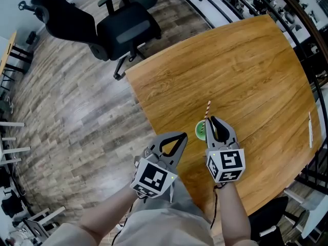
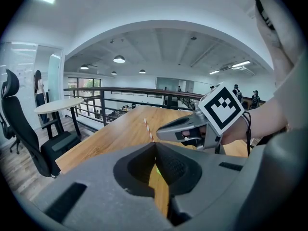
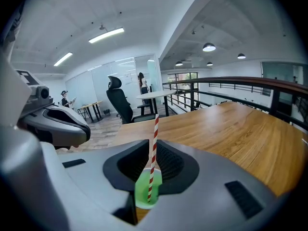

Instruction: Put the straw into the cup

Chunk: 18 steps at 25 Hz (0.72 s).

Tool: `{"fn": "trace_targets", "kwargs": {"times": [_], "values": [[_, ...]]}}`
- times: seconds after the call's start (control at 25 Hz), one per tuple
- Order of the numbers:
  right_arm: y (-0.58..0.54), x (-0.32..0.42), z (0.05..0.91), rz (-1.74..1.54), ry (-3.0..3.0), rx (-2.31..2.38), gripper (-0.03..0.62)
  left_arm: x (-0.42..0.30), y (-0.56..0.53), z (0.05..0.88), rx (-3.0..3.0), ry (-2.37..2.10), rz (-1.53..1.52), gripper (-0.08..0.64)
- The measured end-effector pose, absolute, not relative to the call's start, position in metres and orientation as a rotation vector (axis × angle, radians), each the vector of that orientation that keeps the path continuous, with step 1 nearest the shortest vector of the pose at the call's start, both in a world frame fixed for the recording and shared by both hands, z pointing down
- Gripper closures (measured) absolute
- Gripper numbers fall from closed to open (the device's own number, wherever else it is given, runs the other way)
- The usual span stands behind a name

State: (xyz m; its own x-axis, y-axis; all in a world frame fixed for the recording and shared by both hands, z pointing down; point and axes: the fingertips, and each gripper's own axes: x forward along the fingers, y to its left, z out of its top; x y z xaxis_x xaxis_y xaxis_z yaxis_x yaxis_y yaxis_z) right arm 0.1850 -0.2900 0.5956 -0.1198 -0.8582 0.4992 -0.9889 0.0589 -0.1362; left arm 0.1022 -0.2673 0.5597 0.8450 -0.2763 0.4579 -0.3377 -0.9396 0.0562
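- So, the right claw (image 3: 154, 139) is pinched shut on the red-and-white straw (image 3: 156, 124), gripping it partway up. The straw stands nearly upright, with its lower end down in the mouth of the green cup (image 3: 142, 192)
- The cup sits on the wooden tabletop (image 1: 246, 76), near its front edge and directly under the right claw's jaws
- The left claw (image 2: 155, 146) has its jaws together with nothing between them. It hangs just beside the right one, apart from the cup
- The step in hand looks like the last bit of lowering and then the release. No view shows whether the straw's tip has reached the cup's bottom
- To do it well, keep the straw upright and centred over the mouth, then ease it straight down until it stops
- Open the jaws only a little, so the straw settles against the rim instead of flicking out
- The cup looks small and light, and nothing steadies it, so a sideways nudge from the jaws could slide or tip it
- After letting go, draw the right claw straight up, clear of the straw's top end
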Motion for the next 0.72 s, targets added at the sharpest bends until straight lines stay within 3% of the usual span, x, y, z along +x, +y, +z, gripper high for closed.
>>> {"fn": "trace_targets", "kwargs": {"times": [0.72], "values": [[-0.27, 0.18, 0.507, 0.494, -2.081, 1.989, 0.557, 0.084, -0.265, 0.48, 2.952, -0.541, 0.536, 0.548]]}}
